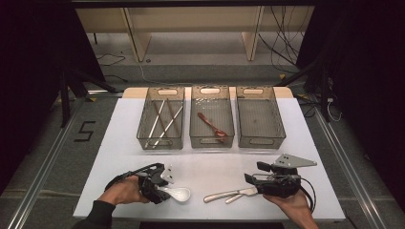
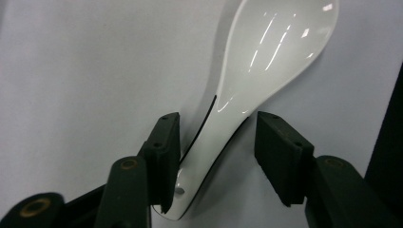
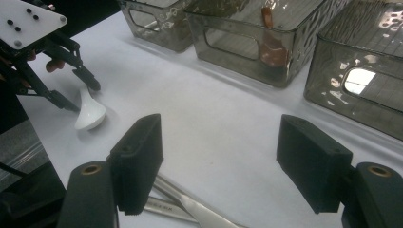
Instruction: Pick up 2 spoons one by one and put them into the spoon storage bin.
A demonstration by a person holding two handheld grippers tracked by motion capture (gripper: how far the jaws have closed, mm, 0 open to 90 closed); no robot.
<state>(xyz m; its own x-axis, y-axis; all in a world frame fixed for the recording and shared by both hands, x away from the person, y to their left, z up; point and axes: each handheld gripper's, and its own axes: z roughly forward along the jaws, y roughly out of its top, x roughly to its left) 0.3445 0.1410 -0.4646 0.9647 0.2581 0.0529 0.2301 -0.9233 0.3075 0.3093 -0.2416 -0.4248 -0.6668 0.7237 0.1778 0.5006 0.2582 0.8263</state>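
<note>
We see the left tool [image 2: 216,156] half open around the white spoon's [image 2: 266,61] handle, one pad touching. The right tool [image 3: 218,171] gapes empty above two knives [image 1: 229,194] on the counter [image 1: 210,162].

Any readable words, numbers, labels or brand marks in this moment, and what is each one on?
"5": a large dark numeral on the grey floor, left of the table.
The metal utensil handle below the right gripper carries a small stamped mark, too blurred to read.
No text shows on the three baskets, the white spoon or the left gripper.
</note>
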